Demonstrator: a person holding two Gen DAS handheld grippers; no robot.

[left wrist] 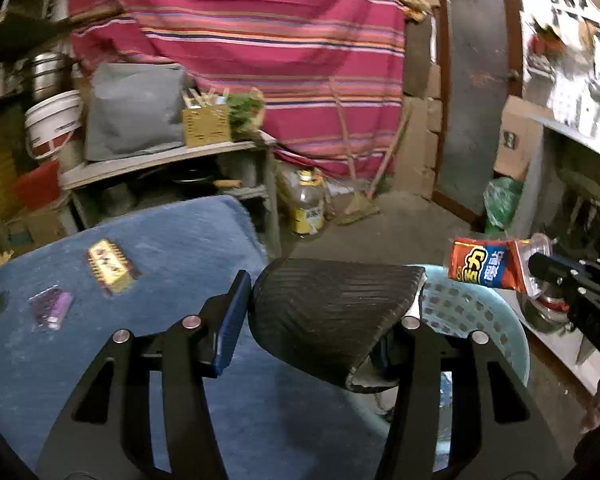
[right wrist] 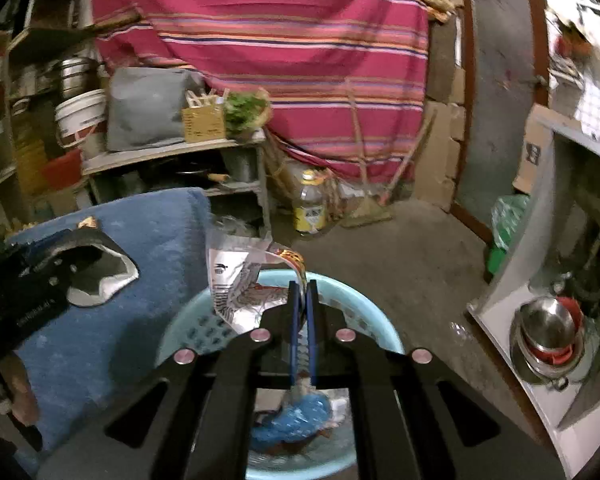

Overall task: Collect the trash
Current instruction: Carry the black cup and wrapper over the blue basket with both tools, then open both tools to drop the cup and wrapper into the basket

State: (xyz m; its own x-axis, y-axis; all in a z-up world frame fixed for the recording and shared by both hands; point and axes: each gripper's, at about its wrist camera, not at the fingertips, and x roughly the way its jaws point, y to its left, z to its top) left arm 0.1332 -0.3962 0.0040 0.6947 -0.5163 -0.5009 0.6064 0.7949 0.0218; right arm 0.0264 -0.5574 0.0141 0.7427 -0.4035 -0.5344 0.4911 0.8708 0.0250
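Across the back, a large striped cloth [left wrist: 260,40]; below it a shelf [left wrist: 160,160] full of pots and boxes. In front, at the left, a blue-covered surface [left wrist: 172,240]; just beside its right edge, down on the floor [right wrist: 400,248], a light blue basket [left wrist: 460,312] with holes in the wall.

Seems to be the carrying step: bringing two pieces of trash from the surface over to the basket. Left gripper [left wrist: 330,280] with jaws about half wide, clamped on a black ribbed pouch [left wrist: 320,320], above the edge where surface and basket meet. Right gripper [right wrist: 302,292] with jaws pressed narrow on the corner of a red snack wrapper [left wrist: 484,264], which hangs over the basket rim. Already inside the basket, a crumpled blue bag [right wrist: 296,420].

Next, probably: move the left one a little more to the right, so that the pouch is fully over the opening, then open both jaws and let go. Should be light and floppy, so better to release low.

Open floor beyond the basket; a counter [right wrist: 500,320] with steel bowls near on the right, so little room on that side.

Not yet collected, on the surface: a gold wrapper [left wrist: 110,266] and a small purple wrapper [left wrist: 52,308].
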